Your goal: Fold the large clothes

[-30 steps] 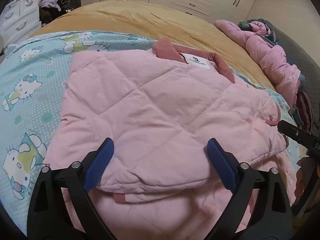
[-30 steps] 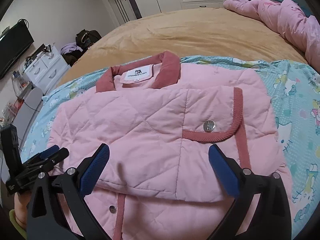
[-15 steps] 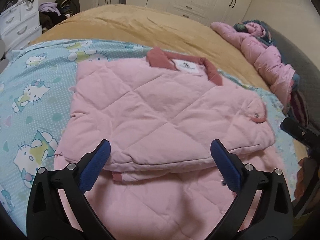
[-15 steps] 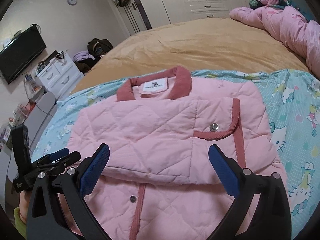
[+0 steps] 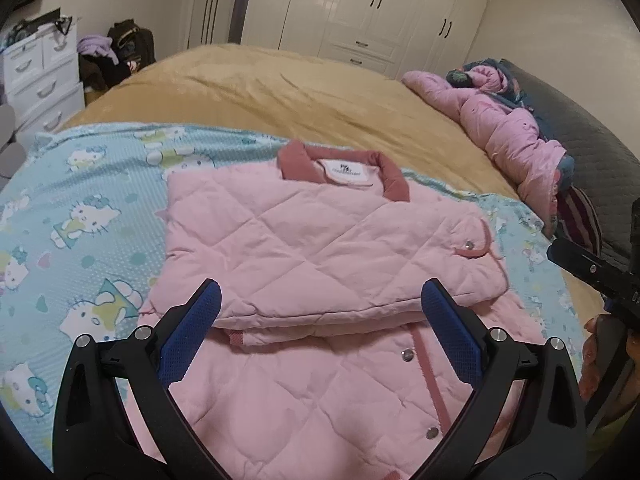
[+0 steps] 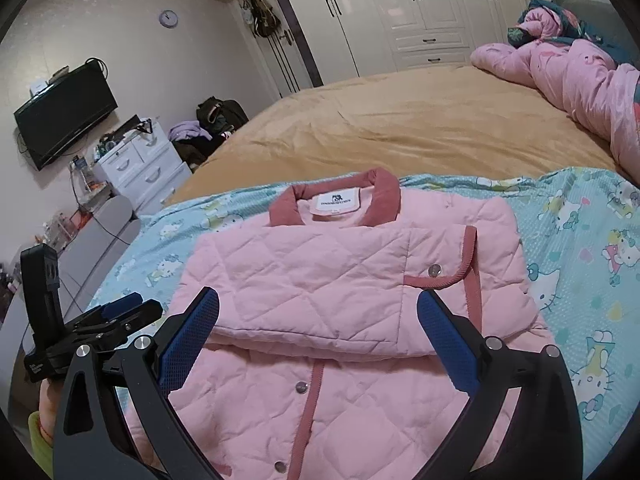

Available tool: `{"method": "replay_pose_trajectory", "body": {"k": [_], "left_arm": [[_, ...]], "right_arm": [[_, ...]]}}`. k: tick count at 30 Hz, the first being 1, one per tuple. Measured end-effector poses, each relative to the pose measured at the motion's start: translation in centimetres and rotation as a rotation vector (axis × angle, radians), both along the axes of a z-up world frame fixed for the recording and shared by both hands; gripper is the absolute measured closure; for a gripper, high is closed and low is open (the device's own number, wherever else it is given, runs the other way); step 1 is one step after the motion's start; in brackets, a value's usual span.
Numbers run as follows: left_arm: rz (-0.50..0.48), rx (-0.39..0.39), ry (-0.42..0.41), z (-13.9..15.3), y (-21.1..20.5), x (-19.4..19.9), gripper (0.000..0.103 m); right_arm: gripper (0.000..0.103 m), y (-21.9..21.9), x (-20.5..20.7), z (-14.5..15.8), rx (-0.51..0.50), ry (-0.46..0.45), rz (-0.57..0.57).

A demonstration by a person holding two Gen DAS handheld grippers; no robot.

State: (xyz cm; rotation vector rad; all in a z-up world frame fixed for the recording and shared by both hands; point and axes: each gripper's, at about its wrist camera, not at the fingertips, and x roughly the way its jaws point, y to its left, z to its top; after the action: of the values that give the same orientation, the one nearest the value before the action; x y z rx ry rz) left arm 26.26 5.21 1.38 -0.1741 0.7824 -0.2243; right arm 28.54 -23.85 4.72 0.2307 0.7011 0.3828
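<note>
A pink quilted jacket [image 5: 320,248] [image 6: 332,276] with a dusty-red collar lies flat on the blue cartoon-print sheet [image 5: 80,216] [image 6: 580,264]. Its sides are folded in over the front, and the lower part with its snaps stretches toward me. My left gripper [image 5: 320,320] hovers open above the near edge of the fold, holding nothing. Over the same edge my right gripper [image 6: 318,320] also stands open and empty. In the right wrist view the left gripper shows at the lower left, held by a hand.
A tan blanket [image 5: 300,96] covers the far bed. A crumpled pink quilt [image 5: 508,128] [image 6: 568,76] lies at the right by a dark headboard [image 5: 592,152]. White drawers [image 6: 140,168], a bag [image 6: 218,116] and a wall television [image 6: 64,116] stand left; wardrobes [image 6: 420,8] behind.
Both grippers have pulled back and risen from the jacket, so more of its lower part and of the room shows. The jacket itself has not moved.
</note>
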Motion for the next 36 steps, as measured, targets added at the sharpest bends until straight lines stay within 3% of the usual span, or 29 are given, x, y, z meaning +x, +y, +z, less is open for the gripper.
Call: {"method": "replay_pose_trajectory", "body": {"k": [16, 27, 32, 36], "left_arm": [[-0.014, 0.032, -0.099, 4.6, 0.2, -6.2, 0.009], [-0.008, 0.034, -0.131, 5.8, 0.2, -9.3, 0.009], [-0.018, 0.049, -0.143, 5.9, -0.4, -11.0, 0.009], [-0.022, 0.054, -0.147, 5.8, -0.9, -12.1, 0.009]], "right_arm": [[0.004, -0.7, -6.4, 3.7, 0.004, -0.092, 0.004], [0.004, -2.1, -10.2, 4.7, -0.004, -0.151, -0.008], [0.004, -3.5, -11.1, 4.6, 0.011, -0.135, -0.015], [0.004, -3.9, -12.2, 4.5, -0.034, -0.149, -0.027]]}}
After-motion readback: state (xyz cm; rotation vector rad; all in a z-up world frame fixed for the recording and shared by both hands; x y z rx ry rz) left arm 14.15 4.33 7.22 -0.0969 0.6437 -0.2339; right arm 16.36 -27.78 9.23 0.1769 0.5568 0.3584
